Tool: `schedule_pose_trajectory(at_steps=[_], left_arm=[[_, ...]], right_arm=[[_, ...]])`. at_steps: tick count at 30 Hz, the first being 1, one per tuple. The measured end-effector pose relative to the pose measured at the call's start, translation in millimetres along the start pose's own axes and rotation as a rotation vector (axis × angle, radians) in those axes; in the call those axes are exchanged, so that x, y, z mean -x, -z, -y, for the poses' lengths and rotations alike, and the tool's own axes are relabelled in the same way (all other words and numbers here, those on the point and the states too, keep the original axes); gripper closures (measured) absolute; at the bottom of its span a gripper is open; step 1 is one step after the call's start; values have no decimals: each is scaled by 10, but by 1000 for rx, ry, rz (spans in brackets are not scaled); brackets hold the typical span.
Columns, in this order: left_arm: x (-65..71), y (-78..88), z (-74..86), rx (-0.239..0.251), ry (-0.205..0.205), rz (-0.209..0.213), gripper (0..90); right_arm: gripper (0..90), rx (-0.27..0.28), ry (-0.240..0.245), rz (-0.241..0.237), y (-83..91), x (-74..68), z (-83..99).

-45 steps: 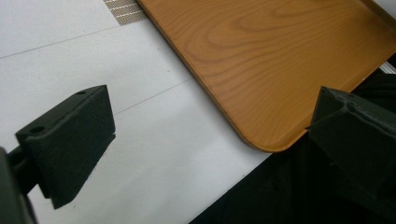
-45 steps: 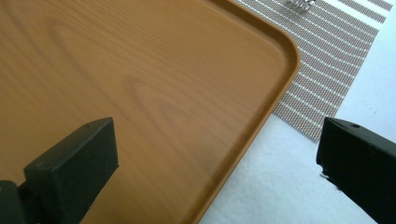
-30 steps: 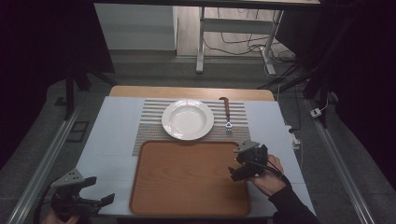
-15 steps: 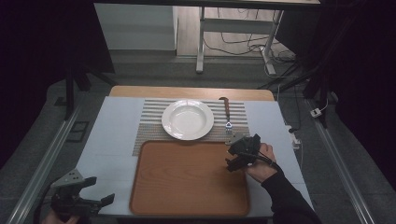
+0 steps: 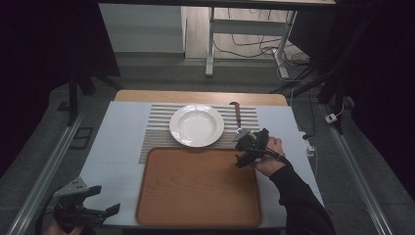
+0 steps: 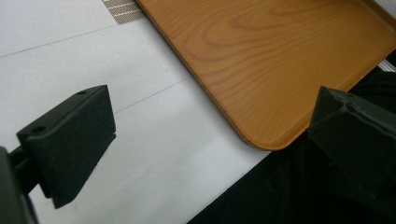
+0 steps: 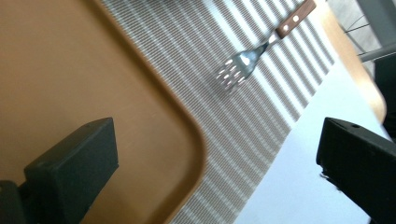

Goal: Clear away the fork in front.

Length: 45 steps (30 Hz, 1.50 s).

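A wooden tray [image 5: 198,183] lies at the table's front centre, with a white plate [image 5: 196,125] on a striped placemat [image 5: 156,131] behind it. A fork [image 5: 238,119] with a wooden handle lies on the mat right of the plate; its tines [image 7: 233,70] point toward the tray's far right corner [image 7: 187,135]. My right gripper [image 5: 243,149] hovers open over that corner, just short of the fork, nothing between its jaws. My left gripper [image 5: 95,208] is open and empty at the table's front left edge, beside the tray's near left corner [image 6: 266,135].
A white sheet [image 5: 115,147] covers the table around the mat and tray. The table's front edge [image 6: 224,186] runs under my left gripper, dark floor beyond. Desk legs and cables [image 5: 254,46] stand on the floor behind the table.
My right gripper has moved away from the person and slightly left, from the tray's right side up to its far right corner, nearer the fork. The left gripper has stayed put.
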<state>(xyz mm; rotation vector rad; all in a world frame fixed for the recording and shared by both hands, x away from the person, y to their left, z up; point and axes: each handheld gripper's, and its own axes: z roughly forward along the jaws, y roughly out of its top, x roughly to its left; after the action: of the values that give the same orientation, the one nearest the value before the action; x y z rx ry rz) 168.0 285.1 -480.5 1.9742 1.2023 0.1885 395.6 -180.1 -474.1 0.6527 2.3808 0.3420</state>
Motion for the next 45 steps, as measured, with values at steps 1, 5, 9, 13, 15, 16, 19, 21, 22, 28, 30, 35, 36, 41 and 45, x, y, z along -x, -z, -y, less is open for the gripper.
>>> schedule_pose_trajectory(at_steps=[1,5,9,13,15,16,19,21,22,28,30,35,36,41,45], left_arm=[[0,0,0,-1,-1,-1,6],[1,0,0,-1,-2,-1,6],[3,0,1,-2,-1,0,6],[2,-1,1,-3,-1,0,6],[2,-1,1,-4,-2,0,6],[2,-1,1,-4,-3,-1,7],[4,-2,1,-6,-5,-1,7],[5,-2,2,-6,-4,-3,7],[6,-2,2,-6,-5,-3,7],[10,-3,3,-7,-7,-5,7],[11,-2,4,-8,-8,-5,7],[14,-2,4,-9,-11,-6,8],[15,-1,4,-9,-11,-6,8],[19,-3,4,-11,-14,-8,8],[25,-2,3,-10,-17,-11,7]], right_arm=[[0,-3,31,24,-43,43,-39],[1,-15,79,69,-118,101,-97],[18,-31,116,86,-231,151,-152],[41,-48,155,112,-319,164,-179],[60,-57,184,115,-365,163,-200],[92,-66,228,123,-408,150,-221],[171,-78,281,136,-475,112,-246],[221,-84,321,155,-515,89,-256],[260,-76,331,158,-542,76,-255],[509,-117,421,195,-655,-49,-261],[617,-123,447,210,-697,-83,-247],[877,-144,490,207,-779,-140,-219],[885,-136,508,262,-779,-159,-207],[896,-98,485,257,-699,-114,-224],[898,-90,461,269,-567,-73,-237]])
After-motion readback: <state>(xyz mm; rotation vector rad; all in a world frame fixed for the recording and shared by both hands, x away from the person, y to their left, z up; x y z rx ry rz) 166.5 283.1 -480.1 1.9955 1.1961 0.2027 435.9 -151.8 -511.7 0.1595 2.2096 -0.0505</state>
